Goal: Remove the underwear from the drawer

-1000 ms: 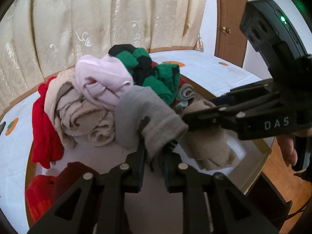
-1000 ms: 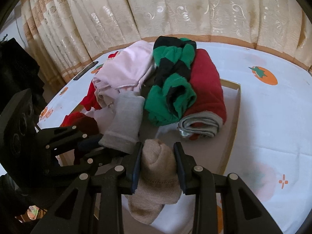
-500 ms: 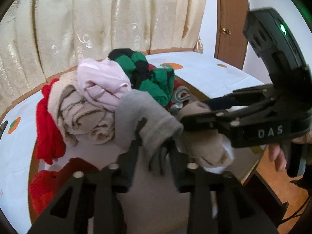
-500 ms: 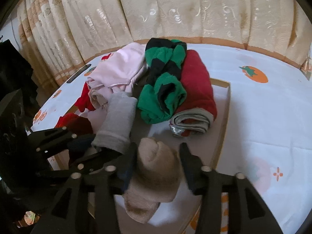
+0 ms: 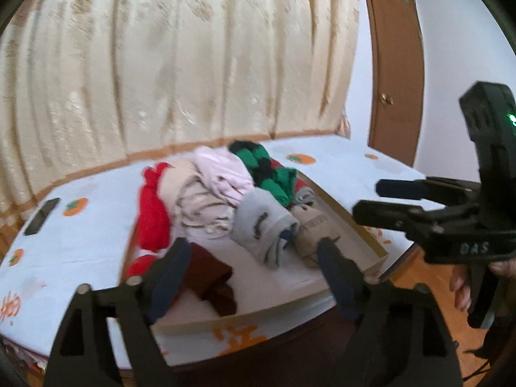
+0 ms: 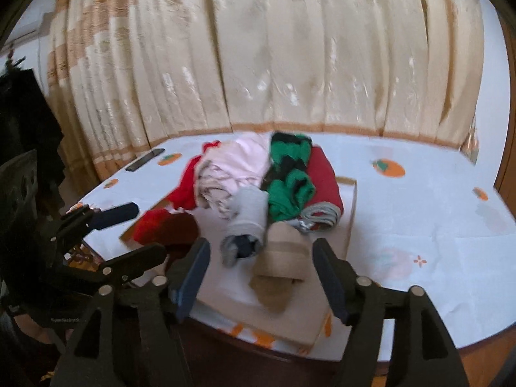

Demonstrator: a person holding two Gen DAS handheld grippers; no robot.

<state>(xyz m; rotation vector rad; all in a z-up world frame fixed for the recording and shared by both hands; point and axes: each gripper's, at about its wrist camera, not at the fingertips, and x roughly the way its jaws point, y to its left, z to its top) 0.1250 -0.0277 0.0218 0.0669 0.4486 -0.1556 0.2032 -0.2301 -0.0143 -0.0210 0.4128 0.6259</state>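
A shallow drawer box (image 5: 351, 222) (image 6: 350, 213) lies on the bed and holds rolled underwear. A grey roll (image 5: 262, 222) (image 6: 246, 222) and a beige roll (image 5: 312, 229) (image 6: 280, 267) lie at its near end. Behind them are pink (image 6: 238, 161), green-black (image 6: 290, 174), red (image 5: 153, 213) and dark red (image 5: 206, 274) pieces. My left gripper (image 5: 254, 277) is open and empty, pulled back from the grey roll. My right gripper (image 6: 261, 274) is open and empty, its fingers either side of the beige roll but nearer the camera.
The bed has a white sheet with orange fruit prints (image 6: 419, 225). A dark phone (image 5: 42, 216) lies on the sheet at the left. Cream curtains (image 6: 290, 64) hang behind. A wooden door (image 5: 393, 64) stands at the right. The wooden floor (image 5: 419, 277) shows beside the bed.
Both grippers have opened, let go of the grey and beige rolls and pulled back and up from the drawer. The rolls now lie in the box.
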